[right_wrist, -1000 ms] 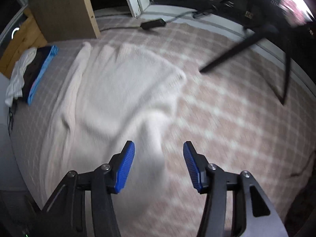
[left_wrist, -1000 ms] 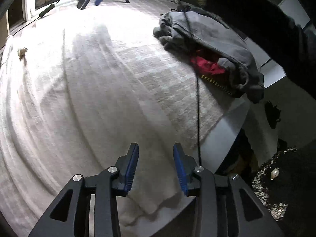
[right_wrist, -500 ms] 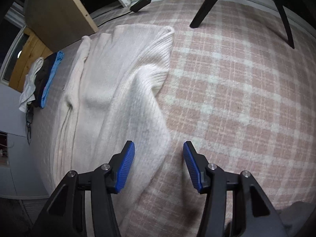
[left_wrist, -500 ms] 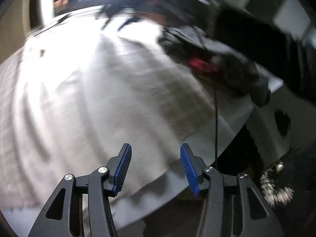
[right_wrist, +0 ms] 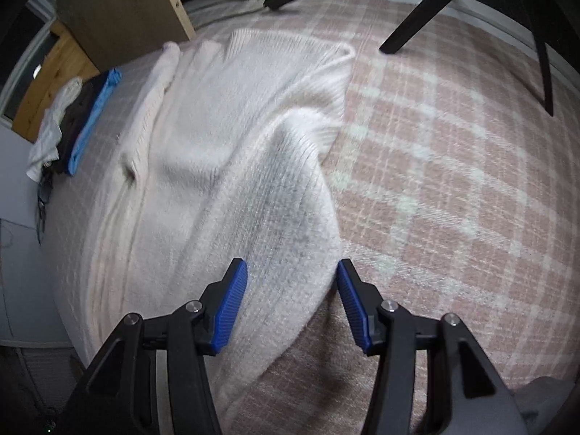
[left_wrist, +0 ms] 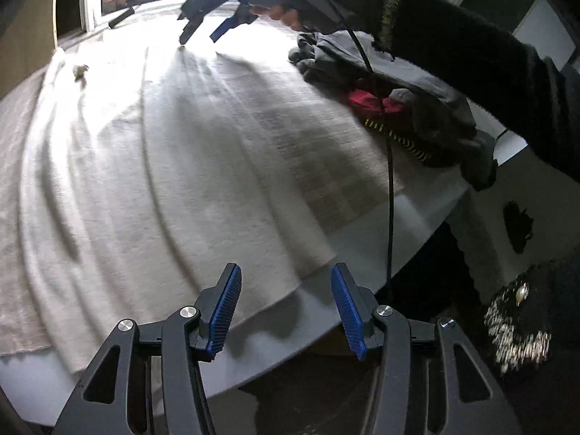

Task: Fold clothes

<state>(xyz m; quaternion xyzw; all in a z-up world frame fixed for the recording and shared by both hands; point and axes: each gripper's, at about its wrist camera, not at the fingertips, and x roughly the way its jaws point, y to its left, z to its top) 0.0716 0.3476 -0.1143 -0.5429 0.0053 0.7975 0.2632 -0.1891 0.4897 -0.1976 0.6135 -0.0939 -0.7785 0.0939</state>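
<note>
**Both claws open over a cream knit sweater spread on a checked blanket**

From the left wrist view, my left claw (left_wrist: 284,311) points steeply down at the near edge of the cream knit sweater (left_wrist: 174,181). Its blue ribbed pads stand apart with nothing between them; the sweater's hem lies just beyond the fingertips, not touched as far as I can tell. The sweater lies spread across a pink-and-white checked blanket (left_wrist: 337,166), which covers a white surface whose bare edge (left_wrist: 362,250) shows below the hem. To the right, near the blanket's edge, sits a pile of grey clothes (left_wrist: 427,108) with a red garment (left_wrist: 366,99) tucked inside it. A thin black cable (left_wrist: 389,195) hangs down in front of that pile.

At the far side of the same view, my right claw (left_wrist: 203,30) appears from outside, held by a hand (left_wrist: 286,7) in a dark fuzzy sleeve (left_wrist: 471,58), with its tips just above the sweater's far edge.

From the right wrist view, my right claw (right_wrist: 291,301) is likewise open, gripping nothing. A raised fold of the sweater (right_wrist: 275,199) runs up toward the gap between its pads; whether the knit touches them I cannot tell. The checked blanket (right_wrist: 435,166) lies bare to the right. At the left edge rests a small stack of folded clothes (right_wrist: 72,123) in white, black and blue. Two black furniture legs (right_wrist: 417,18) stand at the upper right.
</note>
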